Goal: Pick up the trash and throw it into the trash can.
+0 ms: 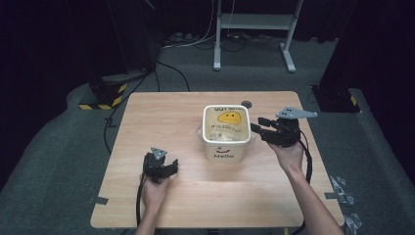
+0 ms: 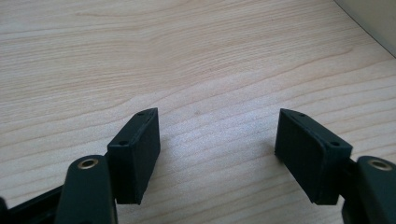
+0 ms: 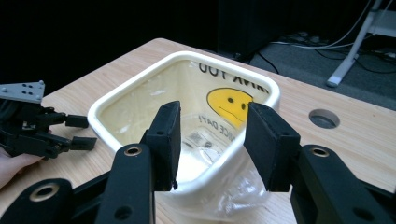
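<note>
A white square bin (image 1: 226,152) printed "Hello" stands at the middle of the wooden table (image 1: 161,122). It is lined with a clear plastic bag (image 3: 233,198) that bears a yellow smiley face (image 3: 229,105). My right gripper (image 1: 258,125) is at the bin's right rim (image 3: 140,79). Its jaws stand apart, one over the inside and one over the outside of the near wall, and the pads press on nothing. My left gripper (image 1: 174,165) rests low over bare wood, left of the bin. It is open and empty, as the left gripper view (image 2: 217,126) and the right gripper view (image 3: 86,132) both show.
A round hole (image 1: 246,104) is cut in the table just behind the bin. Beyond the table, on the grey floor, stand a white desk frame (image 1: 254,22) with cables, and a black and yellow striped block (image 1: 105,95) at the far left.
</note>
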A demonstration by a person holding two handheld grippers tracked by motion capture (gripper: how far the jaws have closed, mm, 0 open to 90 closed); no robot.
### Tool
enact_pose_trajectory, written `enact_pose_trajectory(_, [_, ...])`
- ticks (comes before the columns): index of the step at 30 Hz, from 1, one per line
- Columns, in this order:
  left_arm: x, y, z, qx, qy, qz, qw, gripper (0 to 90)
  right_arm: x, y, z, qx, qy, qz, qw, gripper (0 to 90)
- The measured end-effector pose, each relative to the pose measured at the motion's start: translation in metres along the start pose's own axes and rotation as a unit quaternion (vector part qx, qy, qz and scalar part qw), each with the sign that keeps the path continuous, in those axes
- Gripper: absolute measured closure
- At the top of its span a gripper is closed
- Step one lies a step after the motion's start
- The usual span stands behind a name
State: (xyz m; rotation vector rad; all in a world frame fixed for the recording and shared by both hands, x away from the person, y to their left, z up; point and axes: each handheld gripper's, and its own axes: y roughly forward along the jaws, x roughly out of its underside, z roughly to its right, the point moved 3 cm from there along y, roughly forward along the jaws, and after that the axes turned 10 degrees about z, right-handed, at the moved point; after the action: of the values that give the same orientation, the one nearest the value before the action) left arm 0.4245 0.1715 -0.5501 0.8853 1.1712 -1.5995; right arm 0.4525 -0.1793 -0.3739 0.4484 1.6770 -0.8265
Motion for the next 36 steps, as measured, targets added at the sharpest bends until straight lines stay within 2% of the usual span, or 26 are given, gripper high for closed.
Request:
enact_pose_trajectory(8, [0.0,-0.001,0.0,-0.002,0.002,-0.003,1.0,30.9,0.01,-0.011,0.01,0.013,0.011,0.005,0.9998,56.0])
enact_pose_trajectory(25, [0.0,-0.001,0.0,-0.002,0.002,-0.003,1.0,30.9,0.027,-0.027,0.023,0.033,0.029,0.008,0.999,55.7])
enact_pose_trajectory(36, [0.0,0.0,0.0,-0.001,0.002,-0.002,1.0,30.9,0.049,-0.03,0.03,0.041,0.052,0.005,0.9978,55.7])
